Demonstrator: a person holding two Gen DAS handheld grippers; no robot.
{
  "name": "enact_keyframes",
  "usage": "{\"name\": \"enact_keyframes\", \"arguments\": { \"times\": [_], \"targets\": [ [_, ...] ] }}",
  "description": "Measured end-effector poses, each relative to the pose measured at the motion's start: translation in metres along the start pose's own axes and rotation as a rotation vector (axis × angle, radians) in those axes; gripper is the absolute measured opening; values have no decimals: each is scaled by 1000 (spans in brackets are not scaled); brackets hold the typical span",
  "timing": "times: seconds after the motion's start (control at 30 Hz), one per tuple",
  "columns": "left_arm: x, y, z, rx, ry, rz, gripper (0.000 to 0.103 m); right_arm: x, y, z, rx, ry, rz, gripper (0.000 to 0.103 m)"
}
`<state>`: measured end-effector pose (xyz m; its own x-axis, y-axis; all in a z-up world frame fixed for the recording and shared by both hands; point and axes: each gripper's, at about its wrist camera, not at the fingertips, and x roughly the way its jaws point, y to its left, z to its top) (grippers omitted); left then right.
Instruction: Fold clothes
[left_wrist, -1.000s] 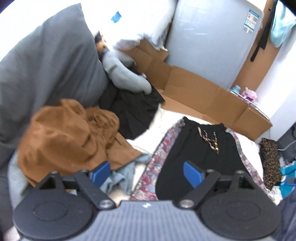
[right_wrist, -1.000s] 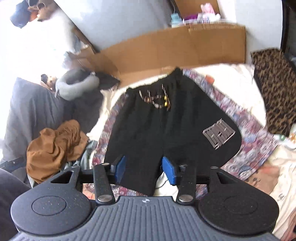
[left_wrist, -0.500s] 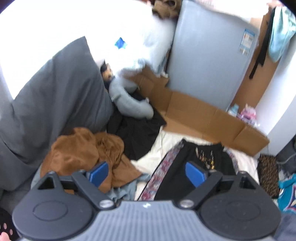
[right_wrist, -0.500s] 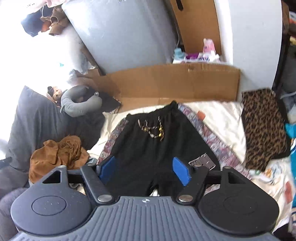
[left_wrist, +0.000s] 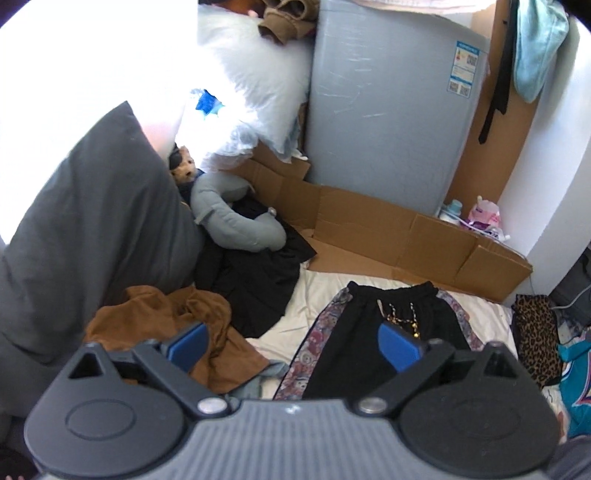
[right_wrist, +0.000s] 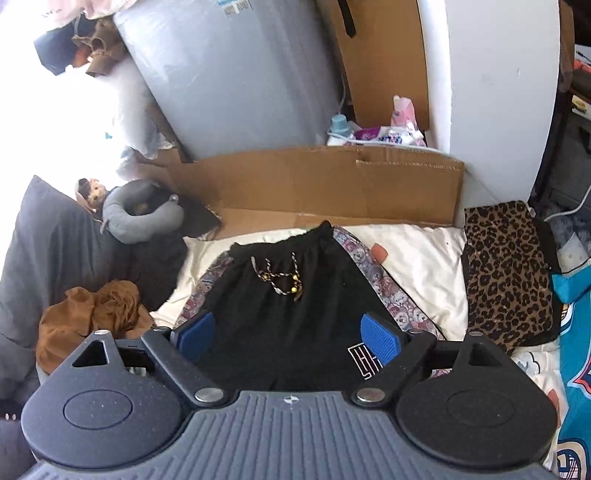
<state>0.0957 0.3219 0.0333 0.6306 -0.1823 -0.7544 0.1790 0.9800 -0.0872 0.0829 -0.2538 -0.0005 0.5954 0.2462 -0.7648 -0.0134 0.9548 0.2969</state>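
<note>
Fingers of both grippers opening, empty, above black shorts

Premises: a lived-in bedroom. Evidence: a bed with cream sheet, a grey pillow, a neck pillow and a soft toy at its head. Loose clothes lie across it. Flattened cardboard lines the wall side; toiletries stand behind.

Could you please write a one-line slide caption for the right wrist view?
Right gripper, jaws opening and empty, above black shorts spread flat on a patterned cloth.
</note>
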Motion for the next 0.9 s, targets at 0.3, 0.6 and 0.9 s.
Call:
{"name": "enact_keyframes", "arguments": {
  "times": [0.3,0.6,0.9],
  "targets": [
    [80,-20,7,24,39,-53,100,62,-15,19,-61,102,-44,91],
    [157,-50,4,63,105,-116,99,127,-28,30,-89,164,15,91],
    [247,-71,-1,94,140,-182,81,201,-59,37,-167,172,35,90]
  ]
}}
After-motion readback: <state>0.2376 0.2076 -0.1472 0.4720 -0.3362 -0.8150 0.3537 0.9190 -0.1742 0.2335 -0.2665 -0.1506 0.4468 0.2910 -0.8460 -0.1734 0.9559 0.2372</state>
